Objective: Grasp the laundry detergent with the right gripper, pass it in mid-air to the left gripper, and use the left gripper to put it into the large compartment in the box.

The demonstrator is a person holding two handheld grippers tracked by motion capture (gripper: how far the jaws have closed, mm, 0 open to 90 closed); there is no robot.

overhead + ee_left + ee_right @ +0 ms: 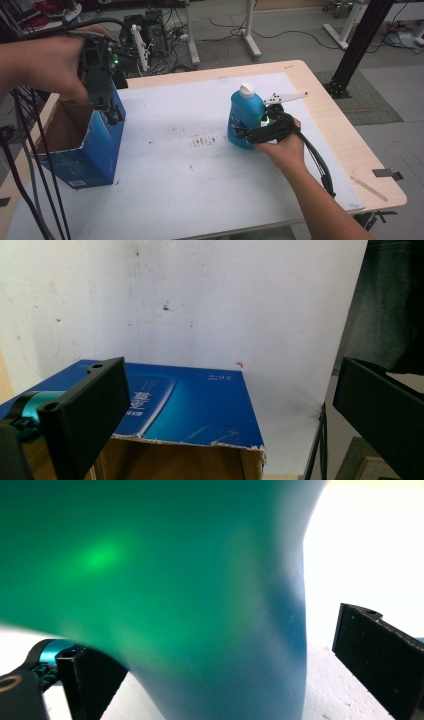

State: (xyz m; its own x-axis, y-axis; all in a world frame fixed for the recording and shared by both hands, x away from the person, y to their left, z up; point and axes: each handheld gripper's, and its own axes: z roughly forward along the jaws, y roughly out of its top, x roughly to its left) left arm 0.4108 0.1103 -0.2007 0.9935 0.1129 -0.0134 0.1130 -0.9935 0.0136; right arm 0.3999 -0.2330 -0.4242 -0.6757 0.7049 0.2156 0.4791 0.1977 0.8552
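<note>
A blue bottle [245, 117] with a white cap [246, 90] stands upright right of centre on the white mat [200, 190]. My right gripper [248, 136] reaches its lower body from the right, open, a jaw on either side. Up close the bottle [175, 580] sits between the jaws of the right gripper [220, 645], with a gap to the right-hand jaw. An open blue cardboard box [95, 150] stands at the left edge. My left gripper [111, 117] hangs open over its near wall, and the box [200, 410] lies under the spread jaws of the left gripper [227, 372].
Dark scuff marks [202, 141] dot the mat's middle. A thin wooden strip [367, 187] lies near the table's right edge. Cables trail from both grippers. Beyond the table are floor cables, white table legs [250, 30] and a black frame post [357, 45].
</note>
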